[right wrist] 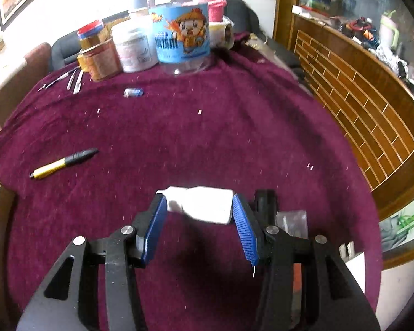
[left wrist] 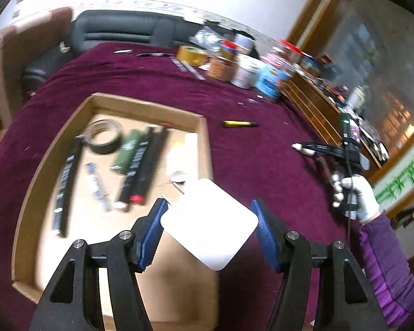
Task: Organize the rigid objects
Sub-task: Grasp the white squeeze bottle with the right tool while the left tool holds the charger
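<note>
Currently, the left gripper [left wrist: 209, 220] clamps a flat white rounded-square plastic block [left wrist: 211, 224] above the shallow cardboard tray [left wrist: 55, 149], at its five o'clock corner. The right gripper [right wrist: 200, 212] clamps a small white plastic bottle [right wrist: 201, 204]. Best: lower into bare tray floor before releasing.

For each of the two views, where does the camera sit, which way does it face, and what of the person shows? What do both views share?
Left wrist: sits behind the left gripper, tilted down at the cardboard tray; its blue pads clamp a white square block. A gloved hand with purple sleeve holds the right gripper.
Right wrist: sits behind the right gripper, facing down across the maroon cloth toward the jars; pads hold a white bottle. No body shows.
Shared: the cloth, the yellow-black pen, the blue cartoon jar.
</note>
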A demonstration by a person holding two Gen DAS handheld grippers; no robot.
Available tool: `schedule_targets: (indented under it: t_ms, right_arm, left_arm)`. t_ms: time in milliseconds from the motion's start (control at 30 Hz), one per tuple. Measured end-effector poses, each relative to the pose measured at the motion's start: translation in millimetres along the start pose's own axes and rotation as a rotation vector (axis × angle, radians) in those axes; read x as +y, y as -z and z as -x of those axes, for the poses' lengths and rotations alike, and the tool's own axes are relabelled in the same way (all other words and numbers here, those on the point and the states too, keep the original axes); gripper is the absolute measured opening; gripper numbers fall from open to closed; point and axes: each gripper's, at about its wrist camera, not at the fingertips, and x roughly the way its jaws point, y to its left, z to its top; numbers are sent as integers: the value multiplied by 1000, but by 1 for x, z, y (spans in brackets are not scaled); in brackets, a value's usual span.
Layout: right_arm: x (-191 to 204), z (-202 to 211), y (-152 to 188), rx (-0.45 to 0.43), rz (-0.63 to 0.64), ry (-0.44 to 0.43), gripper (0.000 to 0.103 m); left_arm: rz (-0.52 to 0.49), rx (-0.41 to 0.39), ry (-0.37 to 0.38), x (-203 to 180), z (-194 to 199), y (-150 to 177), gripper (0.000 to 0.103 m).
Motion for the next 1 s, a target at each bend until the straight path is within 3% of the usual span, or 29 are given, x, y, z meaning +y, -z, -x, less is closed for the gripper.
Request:
schedule_targets:
  t_ms: [267,300,433,500,567,633,800,867,1000]
  right_arm:
    - [-3,-14,-13,28,-26,-51,49]
    - [-3,-16,-12,30,-32,-72,54]
    - [-7,-20,-2,96,-92,-248,52]
    - [-3,-15,6,112,-69,-301,52]
    - [2,-8,17,176,-45,-435,52]
    - [4,2,26,216,-22,-507,52]
    - [0,30,28,102,-30,-410,52]
    - [11,39,21,23,30,-327,53]
    - [39,20,13,52,127,-308,53]
  left_arm:
    - [79,19,-21,35,2,13,56]
    - [84,19,-19,36,2,14,56]
    - [89,21,-8,35,0,13,56]
    - [94,24,-2,35,-1,11,56]
    - [95,28,0,35,-3,12,56]
    - [98,30,3,35,-4,12,56]
    - [102,39,10,34,-7,13,56]
    - [96,45,12,32,-9,14,56]
    - [90,41,9,30,-4,17,56]
